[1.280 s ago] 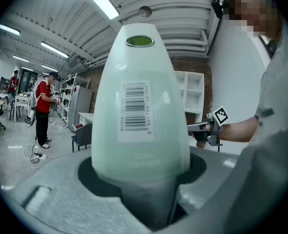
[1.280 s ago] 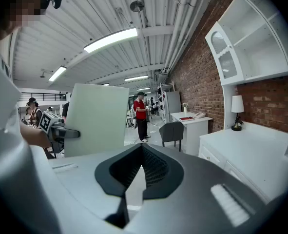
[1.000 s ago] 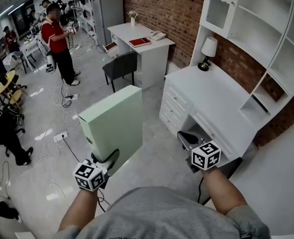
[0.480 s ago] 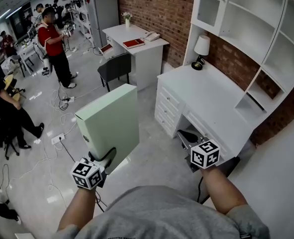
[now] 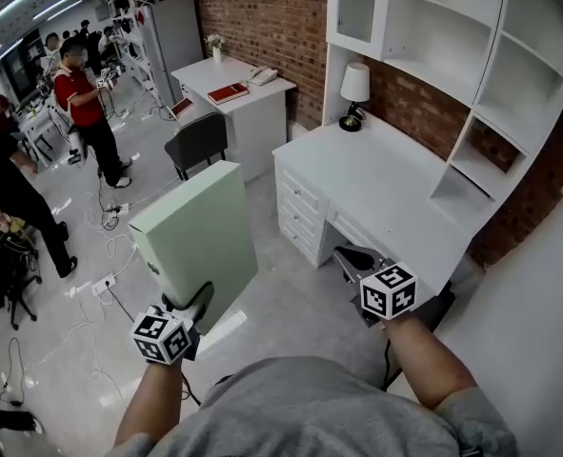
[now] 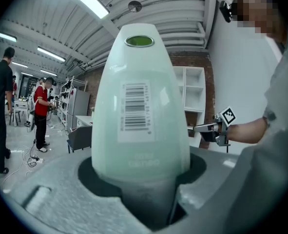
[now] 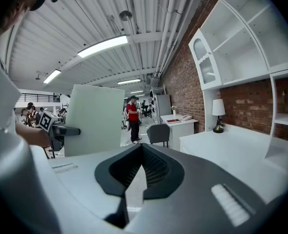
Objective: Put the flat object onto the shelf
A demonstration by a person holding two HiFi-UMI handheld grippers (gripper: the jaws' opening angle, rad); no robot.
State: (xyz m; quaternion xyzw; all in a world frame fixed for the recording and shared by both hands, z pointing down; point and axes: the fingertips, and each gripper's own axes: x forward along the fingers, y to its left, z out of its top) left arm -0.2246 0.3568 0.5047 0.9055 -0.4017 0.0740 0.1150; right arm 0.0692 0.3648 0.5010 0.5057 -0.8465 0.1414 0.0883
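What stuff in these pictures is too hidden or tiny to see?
- Left gripper view: the box shows a barcode label; the faint print under it is blurred.
- Head view: the top edge cuts off the upper part of the shelf.
- Head view: the red book is too small to read its cover.
- Head view: the box hides one jaw of the left gripper.

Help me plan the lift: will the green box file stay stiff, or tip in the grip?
Probably stiff: the green box file stands straight above the left gripper, no sag. Likely light, since one low grip carries it. It may tip, being tall above that grip.
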